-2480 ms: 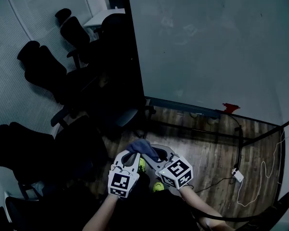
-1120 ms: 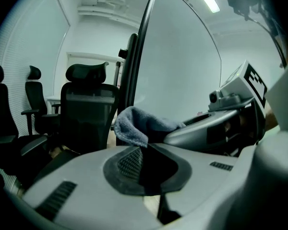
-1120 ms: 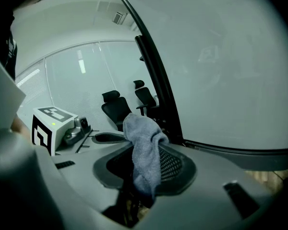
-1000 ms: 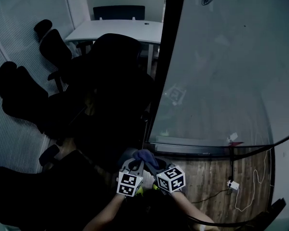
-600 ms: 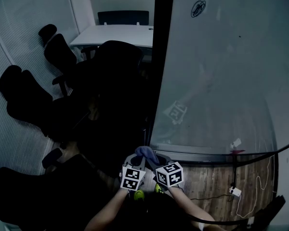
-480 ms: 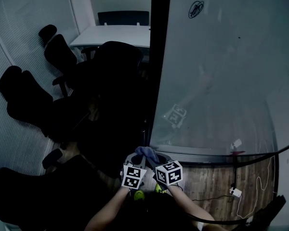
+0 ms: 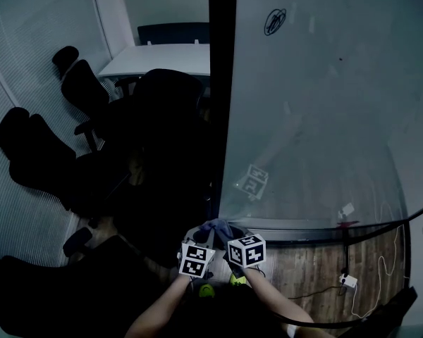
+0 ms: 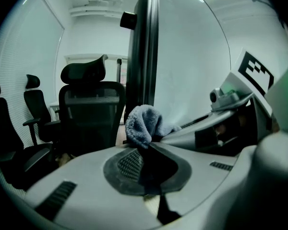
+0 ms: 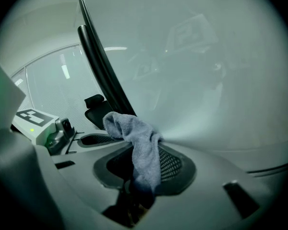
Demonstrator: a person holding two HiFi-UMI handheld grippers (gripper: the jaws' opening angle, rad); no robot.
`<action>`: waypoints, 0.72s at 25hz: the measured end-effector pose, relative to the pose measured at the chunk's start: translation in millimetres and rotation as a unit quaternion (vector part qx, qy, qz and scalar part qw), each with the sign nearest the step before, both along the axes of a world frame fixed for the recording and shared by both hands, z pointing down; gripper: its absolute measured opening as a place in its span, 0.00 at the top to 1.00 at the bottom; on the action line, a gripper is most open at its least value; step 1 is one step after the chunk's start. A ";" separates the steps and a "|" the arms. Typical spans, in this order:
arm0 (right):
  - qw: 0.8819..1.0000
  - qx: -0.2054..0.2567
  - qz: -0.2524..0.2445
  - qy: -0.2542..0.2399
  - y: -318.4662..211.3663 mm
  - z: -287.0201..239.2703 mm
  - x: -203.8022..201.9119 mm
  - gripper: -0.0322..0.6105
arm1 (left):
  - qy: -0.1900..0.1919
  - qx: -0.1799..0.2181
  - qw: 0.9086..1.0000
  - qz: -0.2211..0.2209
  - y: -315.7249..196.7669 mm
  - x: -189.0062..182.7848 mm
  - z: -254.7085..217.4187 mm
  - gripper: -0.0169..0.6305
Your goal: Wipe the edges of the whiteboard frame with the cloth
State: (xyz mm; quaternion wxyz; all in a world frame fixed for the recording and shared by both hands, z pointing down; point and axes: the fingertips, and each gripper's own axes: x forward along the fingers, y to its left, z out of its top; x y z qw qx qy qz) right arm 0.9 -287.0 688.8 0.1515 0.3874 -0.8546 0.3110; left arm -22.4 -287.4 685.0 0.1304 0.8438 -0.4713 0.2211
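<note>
At the far left of the head view, 2 black office chairs (image 7: 28,143) stand against the ribbed wall. Right of them, toward the upper middle, a pale table (image 7: 155,60) sits behind a high-backed black chair (image 7: 166,101).

The black whiteboard frame (image 7: 222,83) runs straight down the middle of the frame, and the whiteboard (image 7: 317,118) fills the right half, with a small dark scribble (image 7: 273,21) near its top.

At the bottom centre both grippers are held side by side, just below the lower left corner of the board. The left gripper (image 8: 144,147) has its jaws drawn together, and the blue-grey cloth (image 8: 141,123) bunches at their tips. In its own view the frame edge rises directly behind the cloth, though whether the 2 touch cannot be told. Just to its right, the right gripper (image 9: 144,171) is clamped on the same cloth, which hangs down between its meshed pads (image 9: 170,164) and bridges across to the left gripper's tips.

The 2 marker cubes, left (image 7: 196,259) and right (image 7: 247,251), sit close together above the person's forearms.

Further right, along the bottom, the wooden floor (image 7: 310,266) shows beneath the board's lower rail. A small red object (image 7: 345,224) sits at that rail, and a white plug (image 7: 348,281) lies on a thin cable at the lower right.
</note>
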 end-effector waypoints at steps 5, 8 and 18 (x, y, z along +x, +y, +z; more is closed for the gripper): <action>1.000 -0.010 0.012 -0.003 -5.4 -0.7 -0.7 0.79 | 0.004 -0.004 1.000 0.006 -2.0 -1.7 2.0 0.95; 1.000 -0.006 0.007 0.016 -5.2 -2.7 -3.1 0.79 | 0.004 -0.005 1.000 0.008 -1.3 -4.9 3.5 0.95; 1.000 0.005 0.013 0.019 -8.0 -14.3 -6.8 0.79 | 0.004 0.006 1.000 0.016 -4.1 -9.5 2.1 0.95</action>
